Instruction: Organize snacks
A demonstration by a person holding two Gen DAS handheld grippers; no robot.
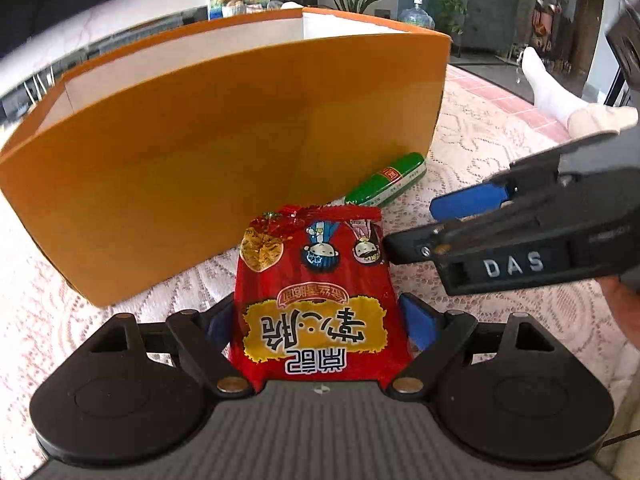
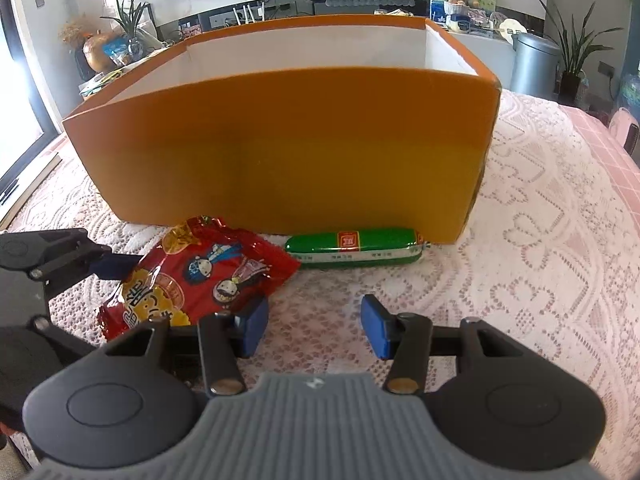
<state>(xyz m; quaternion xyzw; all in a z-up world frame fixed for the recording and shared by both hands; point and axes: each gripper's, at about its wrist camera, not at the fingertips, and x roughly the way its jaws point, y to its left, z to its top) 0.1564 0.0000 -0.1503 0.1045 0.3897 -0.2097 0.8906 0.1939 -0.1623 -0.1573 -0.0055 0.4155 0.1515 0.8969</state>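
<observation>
My left gripper is shut on a red snack bag with cartoon figures, held just above the lace cloth in front of the orange box. The bag also shows in the right wrist view, with the left gripper's fingers on it. A green sausage stick lies against the box's near wall. My right gripper is open and empty, just right of the bag and short of the sausage. It shows from the side in the left wrist view.
The orange box is open-topped with white inner walls; its floor is hidden. A pink lace tablecloth covers the table. A white-sleeved arm reaches in at the right. Plants, a cabinet and a bin stand far behind.
</observation>
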